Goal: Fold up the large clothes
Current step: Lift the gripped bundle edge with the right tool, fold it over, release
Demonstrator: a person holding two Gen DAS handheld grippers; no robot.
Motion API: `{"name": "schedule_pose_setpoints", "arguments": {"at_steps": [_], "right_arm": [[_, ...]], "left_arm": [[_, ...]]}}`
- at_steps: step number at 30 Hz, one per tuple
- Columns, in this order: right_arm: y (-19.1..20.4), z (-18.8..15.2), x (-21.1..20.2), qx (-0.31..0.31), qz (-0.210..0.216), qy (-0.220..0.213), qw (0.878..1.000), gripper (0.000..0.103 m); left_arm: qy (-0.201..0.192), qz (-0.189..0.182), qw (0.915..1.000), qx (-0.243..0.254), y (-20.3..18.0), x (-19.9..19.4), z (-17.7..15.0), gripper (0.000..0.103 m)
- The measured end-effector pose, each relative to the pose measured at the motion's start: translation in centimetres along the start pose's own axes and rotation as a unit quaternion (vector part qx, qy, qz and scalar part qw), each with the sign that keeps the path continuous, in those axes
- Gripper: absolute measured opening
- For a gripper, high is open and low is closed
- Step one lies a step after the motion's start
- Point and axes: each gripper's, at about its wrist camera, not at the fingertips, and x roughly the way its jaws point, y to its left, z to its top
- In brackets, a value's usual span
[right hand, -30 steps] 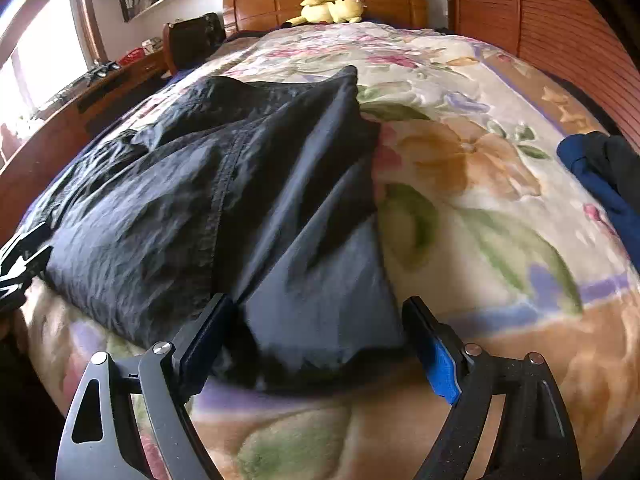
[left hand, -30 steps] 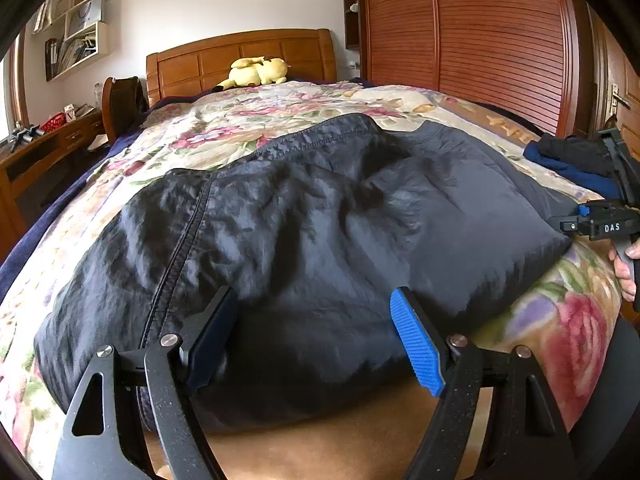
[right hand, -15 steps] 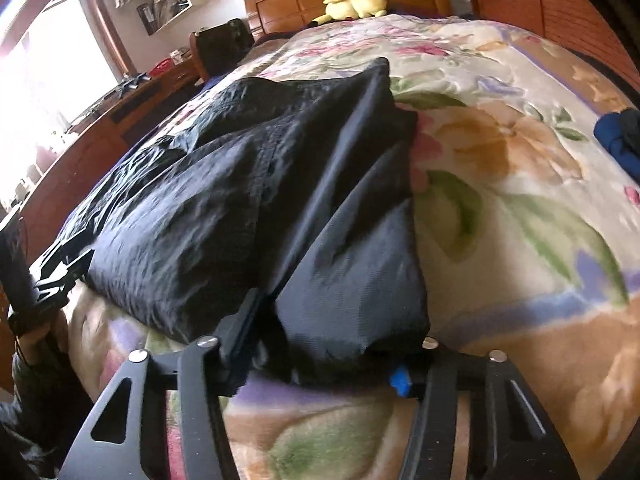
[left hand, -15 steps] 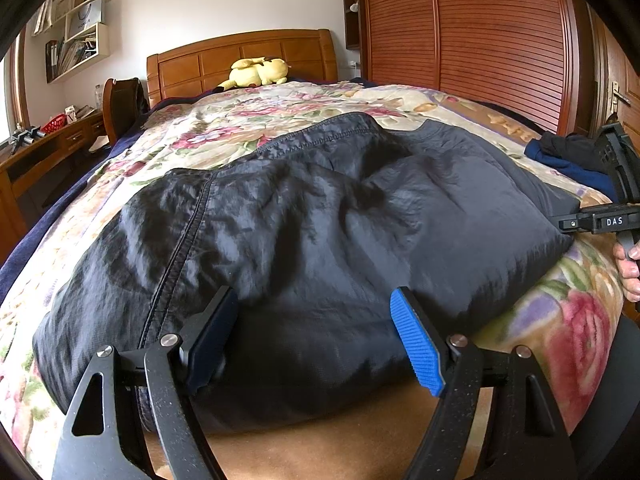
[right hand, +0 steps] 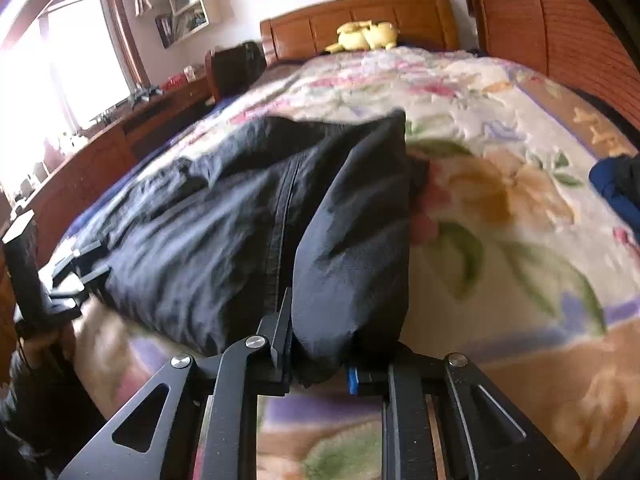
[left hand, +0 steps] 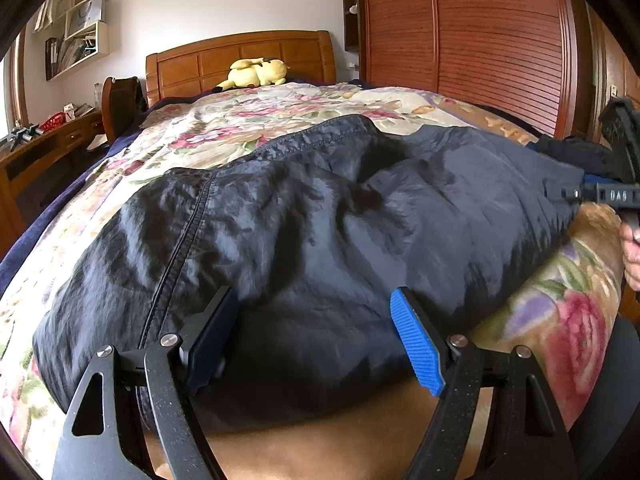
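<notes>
A large black garment (left hand: 320, 240) lies spread across the near end of the bed, over the floral blanket (left hand: 256, 120). My left gripper (left hand: 316, 340) is open, its blue-padded fingers straddling the garment's near edge. In the right wrist view the same garment (right hand: 240, 220) shows, and my right gripper (right hand: 320, 360) is shut on its near right corner, which is lifted off the blanket. The right gripper also shows at the right edge of the left wrist view (left hand: 600, 194), at the garment's corner.
A yellow plush toy (left hand: 254, 74) lies by the wooden headboard (left hand: 240, 56). A dark blue pile of clothes (right hand: 618, 190) sits at the bed's right side. A wooden wardrobe (left hand: 460, 32) stands to the right, a desk (left hand: 44, 148) to the left.
My right gripper closed on the garment's corner and raised it. The left gripper stayed open and hardly moved.
</notes>
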Motion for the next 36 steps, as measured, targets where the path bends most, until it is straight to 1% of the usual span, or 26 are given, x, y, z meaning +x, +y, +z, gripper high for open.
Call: {"name": "schedule_pose_setpoints", "arguments": {"at_steps": [6,11,14,18,21,23,27,32,35,36], "right_arm": [[3.1,3.2,-1.7,-0.024,0.006,-0.046,0.999,0.016],[6.8,6.1,-1.1,-0.056,0.018,-0.067,0.996,0.015],[9.1,7.5,-0.4,-0.08,0.024,-0.077,0.993,0.015],[12.2,8.9,0.5,-0.099,0.053,-0.097,0.989,0.014],[14.3,9.9,1.2,-0.109,0.079,-0.107,0.985,0.014],[15.9,10.3,2.0,-0.125,0.092,-0.11,0.982,0.014],[19.3,11.2,3.5,-0.159,0.125,-0.11,0.973,0.014],[25.3,11.2,5.9,-0.214,0.167,-0.093,0.958,0.014],[28.2,10.8,8.3,-0.235,0.2,-0.068,0.949,0.014],[29.4,10.4,9.3,-0.241,0.214,-0.054,0.945,0.014]], "left_arm": [[-0.012,-0.009,0.9999,-0.006,0.6,-1.9,0.0,0.079],[-0.038,-0.006,0.9987,-0.033,2.7,-4.6,0.3,0.079],[-0.047,0.015,0.9974,-0.051,5.0,-6.6,0.5,0.079],[-0.062,0.05,0.9947,-0.065,7.9,-8.7,0.4,0.079],[-0.064,0.08,0.9923,-0.07,9.8,-9.7,0.1,0.079],[-0.064,0.093,0.9908,-0.075,10.7,-10.2,-0.2,0.079],[-0.069,0.121,0.9858,-0.094,12.9,-11.5,-1.0,0.079],[-0.071,0.151,0.9783,-0.124,15.5,-13.4,-2.6,0.079],[-0.07,0.167,0.9742,-0.134,16.9,-14.4,-3.5,0.079],[-0.07,0.172,0.9726,-0.139,17.4,-14.8,-3.9,0.079]]}}
